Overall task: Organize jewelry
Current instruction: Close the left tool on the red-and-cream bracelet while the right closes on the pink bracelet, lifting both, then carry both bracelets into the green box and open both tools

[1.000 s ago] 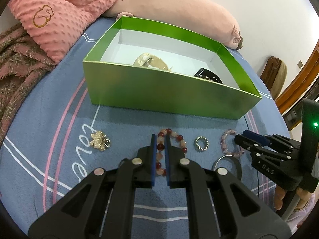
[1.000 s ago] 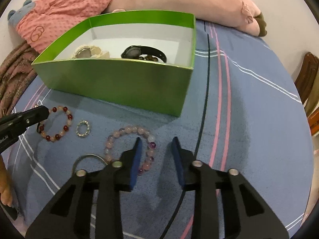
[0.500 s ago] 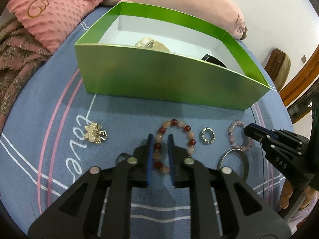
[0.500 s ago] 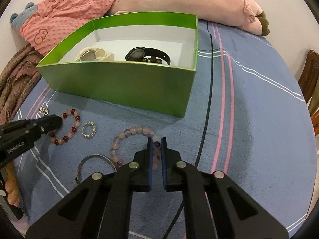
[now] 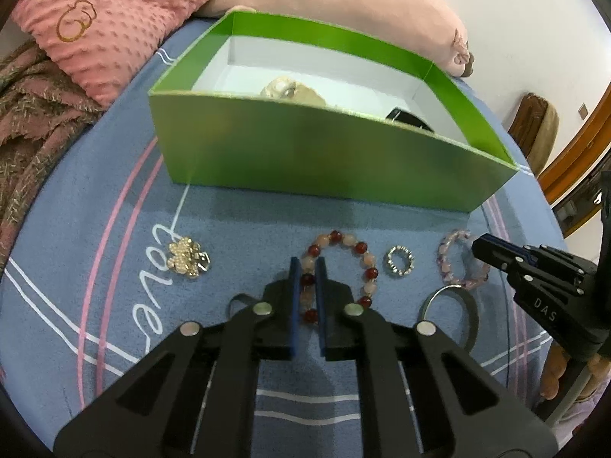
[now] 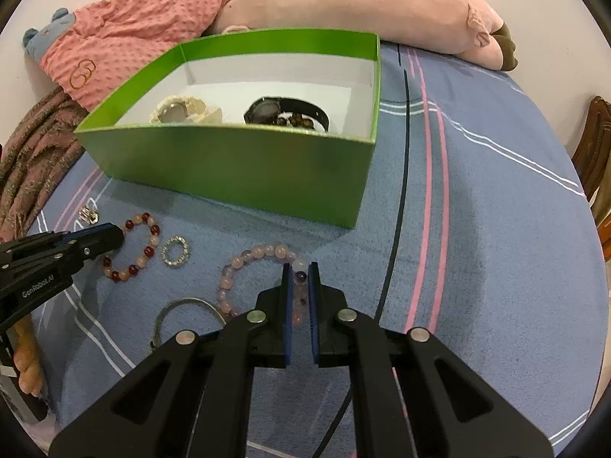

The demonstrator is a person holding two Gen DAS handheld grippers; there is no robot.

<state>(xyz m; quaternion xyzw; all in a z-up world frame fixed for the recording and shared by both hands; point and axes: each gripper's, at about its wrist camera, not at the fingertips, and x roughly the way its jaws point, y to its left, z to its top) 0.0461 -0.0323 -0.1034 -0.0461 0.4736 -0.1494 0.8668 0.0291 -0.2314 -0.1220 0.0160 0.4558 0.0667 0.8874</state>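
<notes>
A green box (image 5: 328,156) (image 6: 236,160) stands on the blue bedspread and holds a cream watch (image 6: 179,110) and a black watch (image 6: 282,112). My left gripper (image 5: 306,267) is shut on the red and peach bead bracelet (image 5: 359,246) lying in front of the box. My right gripper (image 6: 298,274) is shut on the pink and purple bead bracelet (image 6: 252,255). A small silver ring (image 5: 399,261) (image 6: 175,252) lies between the two bracelets. A gold brooch (image 5: 187,256) lies at the left. A grey metal bangle (image 5: 454,305) (image 6: 183,305) lies near the front.
A pink dotted pillow (image 5: 99,19) and a long pink plush toy (image 6: 362,7) lie behind the box. A brown woven blanket (image 5: 26,122) is at the left. A wooden chair (image 5: 534,129) stands off the bed at the right.
My right gripper has closed from open onto the pink and purple bracelet. My left gripper stays shut on the red bracelet. Both views have shifted slightly.
</notes>
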